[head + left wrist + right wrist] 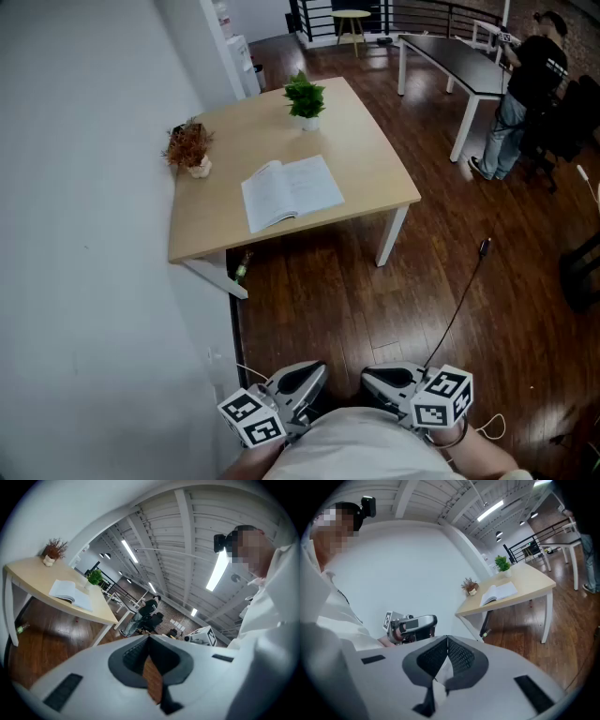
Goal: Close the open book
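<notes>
An open white book (292,190) lies flat near the front edge of a light wooden table (253,131), far ahead of me. Both grippers hang close to my body at the bottom of the head view, well short of the table. My left gripper (314,371) is shut, its jaws meeting with nothing between them (149,637). My right gripper (370,374) is also shut and empty (447,638). The book (70,592) shows small at the left in the left gripper view. In the right gripper view the book (499,592) lies at the right, with the left gripper (410,626) nearby.
A green potted plant (305,98) and a dried reddish plant (189,148) stand on the table behind the book. A white wall runs along the left. A person (525,84) stands by a dark table (459,61) at the back right. A cable (464,300) crosses the wooden floor.
</notes>
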`<state>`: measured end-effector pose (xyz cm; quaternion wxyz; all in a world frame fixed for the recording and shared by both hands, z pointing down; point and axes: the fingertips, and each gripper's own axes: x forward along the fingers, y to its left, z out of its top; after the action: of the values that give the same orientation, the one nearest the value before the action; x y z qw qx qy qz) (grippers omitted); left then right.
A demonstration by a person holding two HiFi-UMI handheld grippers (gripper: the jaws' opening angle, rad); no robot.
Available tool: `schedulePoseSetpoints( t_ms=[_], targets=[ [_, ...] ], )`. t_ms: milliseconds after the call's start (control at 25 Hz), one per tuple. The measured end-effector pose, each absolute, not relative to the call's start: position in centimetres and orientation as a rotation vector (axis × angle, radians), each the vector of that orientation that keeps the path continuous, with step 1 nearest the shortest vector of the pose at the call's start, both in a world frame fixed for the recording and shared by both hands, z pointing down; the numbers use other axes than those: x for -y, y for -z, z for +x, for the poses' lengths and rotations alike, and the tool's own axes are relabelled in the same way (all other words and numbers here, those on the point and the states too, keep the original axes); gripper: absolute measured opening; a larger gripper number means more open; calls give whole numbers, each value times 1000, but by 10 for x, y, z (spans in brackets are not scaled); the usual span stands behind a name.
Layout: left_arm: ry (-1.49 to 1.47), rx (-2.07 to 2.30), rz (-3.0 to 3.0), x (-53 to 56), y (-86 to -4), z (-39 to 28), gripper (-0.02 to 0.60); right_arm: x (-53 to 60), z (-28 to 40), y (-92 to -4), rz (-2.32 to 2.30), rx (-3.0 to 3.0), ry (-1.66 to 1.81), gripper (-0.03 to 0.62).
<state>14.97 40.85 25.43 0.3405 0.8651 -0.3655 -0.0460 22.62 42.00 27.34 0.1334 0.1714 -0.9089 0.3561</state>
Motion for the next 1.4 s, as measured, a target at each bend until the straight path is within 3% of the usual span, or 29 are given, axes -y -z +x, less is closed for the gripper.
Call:
schedulePoseSetpoints(
  t_ms=[720,1400],
  targets=[
    [161,1179,2232,-404,-252,24,-2,-383,190,-274,911,2609,-835,3],
    [140,1160,2212,-370,-264,0,-2,-320,167,-277,960,2616,-747,3]
  ],
)
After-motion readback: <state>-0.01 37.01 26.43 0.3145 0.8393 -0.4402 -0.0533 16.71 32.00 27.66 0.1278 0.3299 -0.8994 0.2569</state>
